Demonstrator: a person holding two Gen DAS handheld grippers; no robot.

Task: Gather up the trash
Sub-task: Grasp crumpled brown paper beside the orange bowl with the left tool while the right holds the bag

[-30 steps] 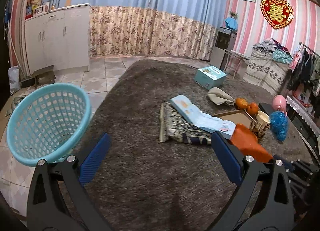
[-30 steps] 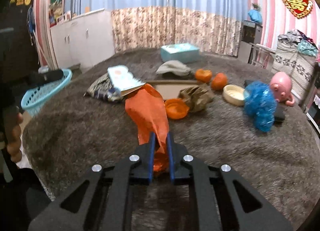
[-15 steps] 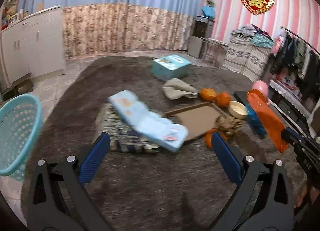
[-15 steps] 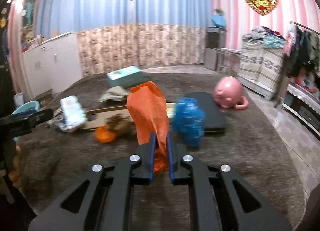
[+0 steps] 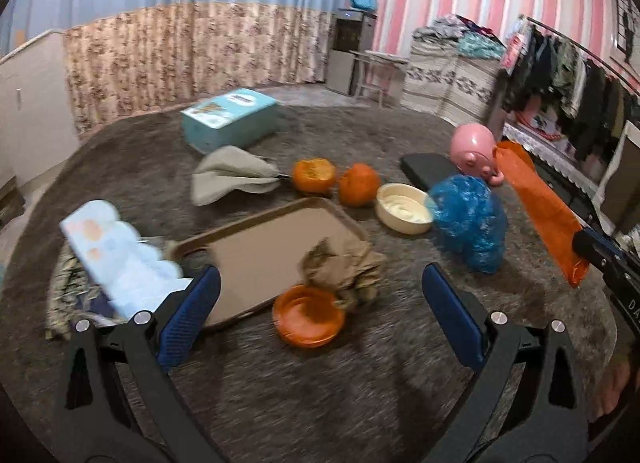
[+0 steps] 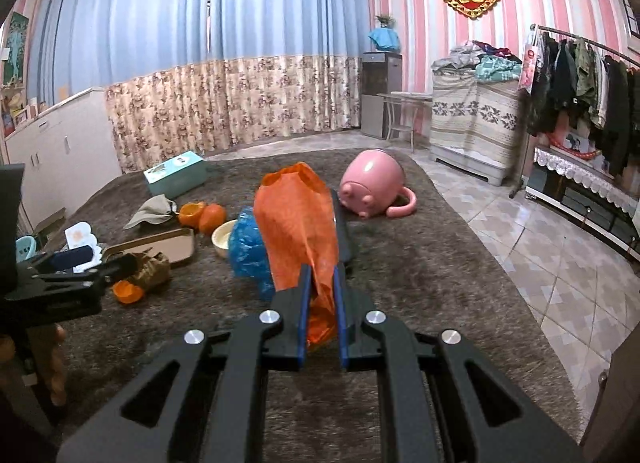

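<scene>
My right gripper [image 6: 320, 275] is shut on an orange plastic bag [image 6: 298, 223] and holds it up above the brown rug; the bag also shows at the right of the left wrist view [image 5: 540, 211]. My left gripper [image 5: 320, 287] is open and empty, over the rug just in front of an orange peel cup [image 5: 308, 315] and a crumpled brown paper [image 5: 344, 267]. A crumpled blue plastic bag [image 5: 468, 223] lies right of them. The left gripper shows at the left of the right wrist view [image 6: 80, 267].
On the rug lie a brown tray [image 5: 264, 247], a white bowl [image 5: 404, 213], two oranges [image 5: 336, 179], a grey cloth [image 5: 228, 179], a teal box [image 5: 230, 119], a pink pig mug [image 5: 474, 153], a tissue pack [image 5: 120, 259]. Tiled floor [image 6: 540, 247] lies right.
Both grippers have swung right: the blue basket has left the left wrist view and the tray and peel now sit ahead. The right gripper still holds the orange bag.
</scene>
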